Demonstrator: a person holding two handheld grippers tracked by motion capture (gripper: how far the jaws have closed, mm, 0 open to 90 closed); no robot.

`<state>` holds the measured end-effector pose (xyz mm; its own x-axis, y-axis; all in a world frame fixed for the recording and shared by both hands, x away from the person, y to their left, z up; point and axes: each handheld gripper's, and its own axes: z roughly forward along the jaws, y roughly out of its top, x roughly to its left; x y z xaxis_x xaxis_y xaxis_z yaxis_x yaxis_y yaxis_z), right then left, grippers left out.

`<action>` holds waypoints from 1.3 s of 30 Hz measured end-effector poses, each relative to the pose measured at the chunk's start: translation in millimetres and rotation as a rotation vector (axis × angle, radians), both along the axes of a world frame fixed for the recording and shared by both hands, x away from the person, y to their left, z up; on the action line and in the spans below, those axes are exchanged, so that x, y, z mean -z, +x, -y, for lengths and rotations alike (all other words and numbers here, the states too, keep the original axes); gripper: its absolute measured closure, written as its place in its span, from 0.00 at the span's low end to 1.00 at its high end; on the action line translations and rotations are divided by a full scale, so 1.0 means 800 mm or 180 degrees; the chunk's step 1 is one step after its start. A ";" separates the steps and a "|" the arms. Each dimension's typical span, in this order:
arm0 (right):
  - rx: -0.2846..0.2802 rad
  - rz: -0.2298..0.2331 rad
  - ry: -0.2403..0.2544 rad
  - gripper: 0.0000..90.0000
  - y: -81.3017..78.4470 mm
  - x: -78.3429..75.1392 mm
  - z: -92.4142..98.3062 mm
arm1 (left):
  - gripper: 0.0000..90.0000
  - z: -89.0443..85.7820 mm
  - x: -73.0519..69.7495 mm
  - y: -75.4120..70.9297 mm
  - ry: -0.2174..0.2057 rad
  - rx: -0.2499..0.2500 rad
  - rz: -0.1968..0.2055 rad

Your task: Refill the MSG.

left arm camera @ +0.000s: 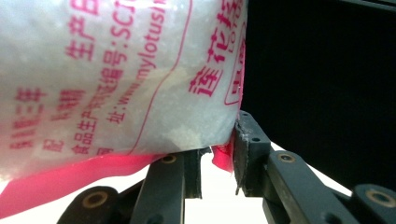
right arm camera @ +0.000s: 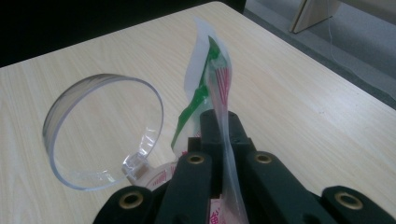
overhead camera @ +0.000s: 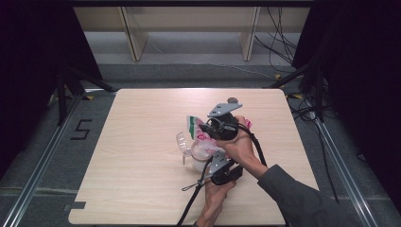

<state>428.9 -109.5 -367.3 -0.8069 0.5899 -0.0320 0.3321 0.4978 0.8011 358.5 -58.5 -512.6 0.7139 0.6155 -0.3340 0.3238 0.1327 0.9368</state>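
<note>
The right gripper (right arm camera: pixel 223 135) is clamped on the bag's (right arm camera: pixel 205 88) upper edge while the left gripper (left arm camera: pixel 217 154) pinches its pink bottom seam, holding it above a clear hinged-lid container (overhead camera: pixel 191 149) at mid-table (overhead camera: pixel 142 118).

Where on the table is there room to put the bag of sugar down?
The table is bare along its whole left side, from the clear round lid to the left edge, and along the far edge. The right edge strip is bare too. The middle is crowded: both grippers hold the sugar bag there.
</note>
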 end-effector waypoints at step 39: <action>0.0056 0.0001 -0.0049 1.00 0.005 0.000 -0.008 | 0.82 -0.003 -0.003 0.001 -0.0129 0.0039 0.0030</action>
